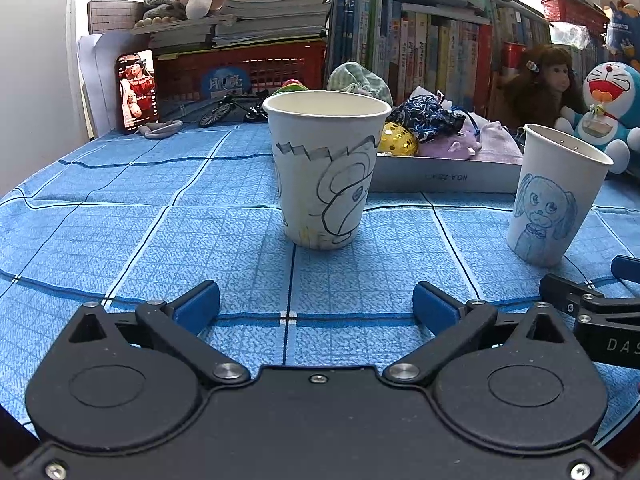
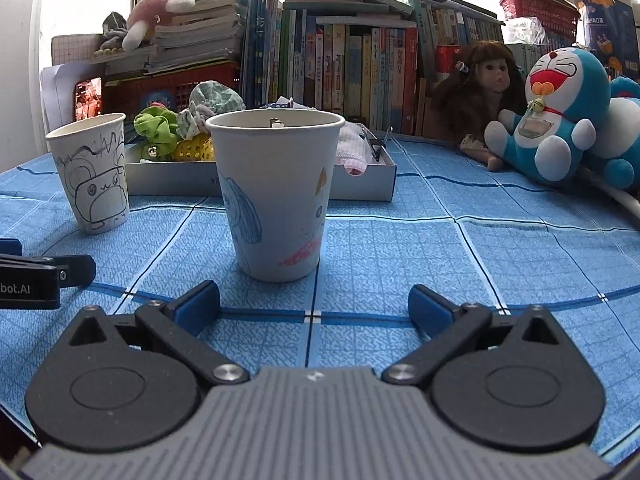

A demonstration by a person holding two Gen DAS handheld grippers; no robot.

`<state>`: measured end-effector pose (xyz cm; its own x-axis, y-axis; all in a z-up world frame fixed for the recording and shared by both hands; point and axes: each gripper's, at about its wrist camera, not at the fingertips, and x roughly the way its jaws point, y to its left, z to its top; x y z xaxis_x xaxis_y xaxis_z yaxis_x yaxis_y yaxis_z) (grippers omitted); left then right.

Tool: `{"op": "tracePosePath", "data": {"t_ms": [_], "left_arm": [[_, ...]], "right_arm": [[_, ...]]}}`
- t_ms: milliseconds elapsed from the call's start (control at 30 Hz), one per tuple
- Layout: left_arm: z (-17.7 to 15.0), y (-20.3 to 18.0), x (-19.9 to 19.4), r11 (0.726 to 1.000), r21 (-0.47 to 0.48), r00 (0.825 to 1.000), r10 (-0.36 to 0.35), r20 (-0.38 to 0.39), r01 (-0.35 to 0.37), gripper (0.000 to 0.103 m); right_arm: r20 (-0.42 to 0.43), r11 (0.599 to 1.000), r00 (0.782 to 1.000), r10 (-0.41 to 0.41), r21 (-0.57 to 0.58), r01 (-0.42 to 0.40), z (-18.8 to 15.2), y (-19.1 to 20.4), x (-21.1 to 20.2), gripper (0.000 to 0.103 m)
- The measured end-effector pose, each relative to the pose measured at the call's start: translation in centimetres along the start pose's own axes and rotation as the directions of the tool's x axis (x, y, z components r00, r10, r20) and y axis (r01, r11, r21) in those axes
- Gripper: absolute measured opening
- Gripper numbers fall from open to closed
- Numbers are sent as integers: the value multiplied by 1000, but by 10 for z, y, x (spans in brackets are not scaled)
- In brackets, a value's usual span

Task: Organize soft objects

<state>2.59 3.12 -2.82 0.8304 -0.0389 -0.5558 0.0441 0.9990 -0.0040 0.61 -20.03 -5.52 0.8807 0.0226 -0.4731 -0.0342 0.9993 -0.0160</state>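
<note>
The left gripper (image 1: 316, 304) stood wide open and held nothing. The right gripper (image 2: 314, 304) was wide open too, with nothing in it. Each pointed at a paper cup: the black-drawing cup (image 1: 326, 168) and the blue-drawing cup (image 2: 276, 194). Behind them, soft scrunchies (image 2: 160, 128) lay in a white tray (image 2: 360, 188) on the blue cloth (image 1: 160, 240).
</note>
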Motion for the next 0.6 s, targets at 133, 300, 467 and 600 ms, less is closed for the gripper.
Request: {"op": "tracePosePath", "data": {"t_ms": [133, 300, 467, 600], "left_arm": [[2, 0, 1, 1000, -4, 1000, 1, -8, -1, 103], [3, 0, 2, 1000, -3, 1000, 3, -17, -3, 103], [4, 0, 3, 1000, -2, 1000, 7, -23, -7, 103], [5, -1, 3, 1000, 1, 1000, 8, -27, -8, 103]], "right_arm": [[-6, 1000, 1000, 2, 0, -2, 1, 0, 1, 103], [-10, 1000, 1000, 4, -1, -4, 1, -1, 1, 103], [-9, 1000, 1000, 3, -1, -3, 1, 0, 1, 103], [-10, 1000, 1000, 3, 0, -3, 1, 0, 1, 103]]}}
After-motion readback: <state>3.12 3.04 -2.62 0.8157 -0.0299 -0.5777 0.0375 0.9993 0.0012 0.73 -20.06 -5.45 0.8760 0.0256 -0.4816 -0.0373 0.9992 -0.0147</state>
